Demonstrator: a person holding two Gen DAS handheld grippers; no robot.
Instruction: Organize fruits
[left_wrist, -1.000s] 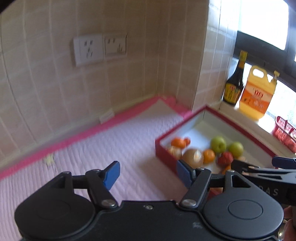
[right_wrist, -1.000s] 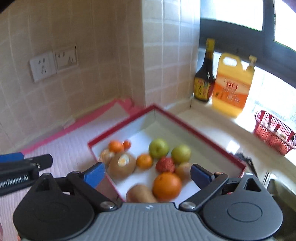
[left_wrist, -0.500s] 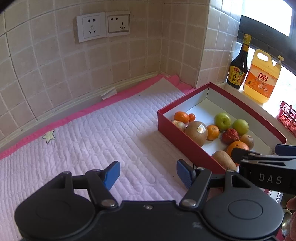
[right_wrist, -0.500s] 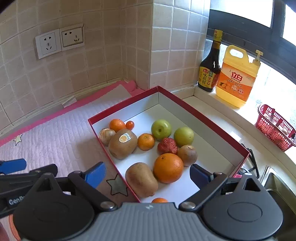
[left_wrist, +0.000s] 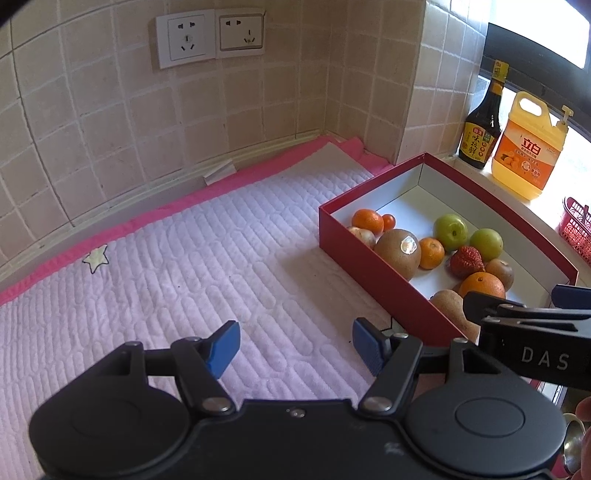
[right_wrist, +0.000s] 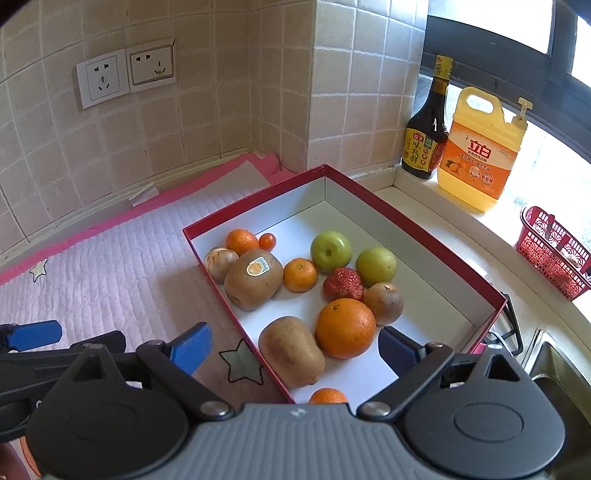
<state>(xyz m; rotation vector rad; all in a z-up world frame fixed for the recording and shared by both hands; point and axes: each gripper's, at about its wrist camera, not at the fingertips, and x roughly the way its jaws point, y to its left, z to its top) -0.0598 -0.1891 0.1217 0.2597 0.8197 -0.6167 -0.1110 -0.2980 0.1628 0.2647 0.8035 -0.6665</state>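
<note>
Left gripper wide, empty, over pink quilted mat; right gripper wide above red box; tiled corner.

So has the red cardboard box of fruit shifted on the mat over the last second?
No. The red cardboard box keeps its far corner by the tiled pillar; only the cameras moved.
</note>
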